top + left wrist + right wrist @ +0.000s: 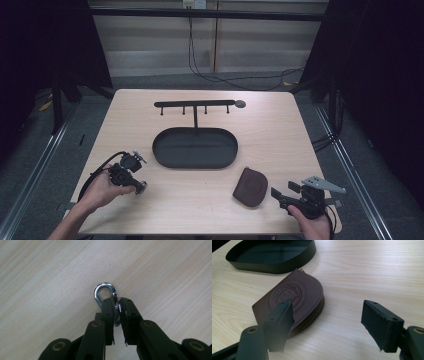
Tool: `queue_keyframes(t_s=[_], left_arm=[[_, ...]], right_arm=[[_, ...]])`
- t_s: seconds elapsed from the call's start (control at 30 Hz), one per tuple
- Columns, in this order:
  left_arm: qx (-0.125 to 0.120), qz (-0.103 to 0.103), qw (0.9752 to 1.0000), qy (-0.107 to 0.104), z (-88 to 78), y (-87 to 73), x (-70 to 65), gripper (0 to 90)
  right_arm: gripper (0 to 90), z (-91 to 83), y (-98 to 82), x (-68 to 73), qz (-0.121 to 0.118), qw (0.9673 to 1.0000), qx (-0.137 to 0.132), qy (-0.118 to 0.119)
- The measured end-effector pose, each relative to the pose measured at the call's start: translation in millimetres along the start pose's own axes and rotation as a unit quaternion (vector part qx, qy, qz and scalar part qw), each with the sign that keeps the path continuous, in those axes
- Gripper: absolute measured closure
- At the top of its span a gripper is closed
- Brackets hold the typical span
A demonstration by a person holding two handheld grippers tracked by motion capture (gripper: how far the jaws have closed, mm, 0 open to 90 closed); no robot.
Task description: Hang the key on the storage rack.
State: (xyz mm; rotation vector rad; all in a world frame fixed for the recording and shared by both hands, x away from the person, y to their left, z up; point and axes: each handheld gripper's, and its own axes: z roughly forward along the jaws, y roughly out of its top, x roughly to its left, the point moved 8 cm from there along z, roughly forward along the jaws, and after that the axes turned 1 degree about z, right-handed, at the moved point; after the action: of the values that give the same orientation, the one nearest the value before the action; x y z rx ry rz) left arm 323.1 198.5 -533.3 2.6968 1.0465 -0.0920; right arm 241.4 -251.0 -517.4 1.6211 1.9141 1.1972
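Left gripper (117, 305): jaws nearly together, pinching a thin metal ring (116, 315) that carries a chrome snap hook (103, 291); no earlier picture to compare.
Snap hook: lies on bare counter (280, 135) near the front left, its curved end poking out past the jaw tips.
Right gripper (329, 315): jaws spread wide, holding nothing, low over the front right corner.
Brown leather pouch (294, 296): flat on the counter, just beside the right gripper's left jaw, near the front edge.
Black oval tray (162, 150): centre, a hook rack (195, 104) rising behind it.
Open room: bare wood between both grippers and along both side edges.
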Motion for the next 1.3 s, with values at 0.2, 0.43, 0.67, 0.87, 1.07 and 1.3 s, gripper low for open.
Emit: queue_keyframes(t_s=[0.2,0.43,0.67,0.87,1.07,1.3], left_arm=[[0.014,0.013,0.9998,0.000,-0.4,-0.6,-3.0,88.6],[0.022,0.023,0.9995,0.002,-5.8,0.5,-4.4,89.0],[0.017,0.029,0.9994,0.012,-20.5,3.5,-2.9,88.9],[0.026,0.023,0.9990,0.029,-34.3,4.5,4.5,89.1],[0.025,0.023,0.9986,0.040,-47.0,7.1,8.5,89.0],[0.021,0.025,0.9986,0.043,-55.1,9.5,10.0,89.1]], right_arm=[[25.4,0.2,-0.3,-0.1,0.001,1.0000,0.001,0.000],[25.4,0.4,-0.6,0.1,0.001,1.0000,0.002,0.001],[25.1,0.7,-0.7,0.4,0.000,1.0000,0.003,0.001],[24.9,0.7,-0.8,0.5,-0.002,1.0000,0.004,0.001],[24.8,1.2,-0.7,1.1,-0.003,1.0000,0.004,0.002],[24.7,1.5,-0.9,1.3,-0.004,1.0000,0.005,0.003]])
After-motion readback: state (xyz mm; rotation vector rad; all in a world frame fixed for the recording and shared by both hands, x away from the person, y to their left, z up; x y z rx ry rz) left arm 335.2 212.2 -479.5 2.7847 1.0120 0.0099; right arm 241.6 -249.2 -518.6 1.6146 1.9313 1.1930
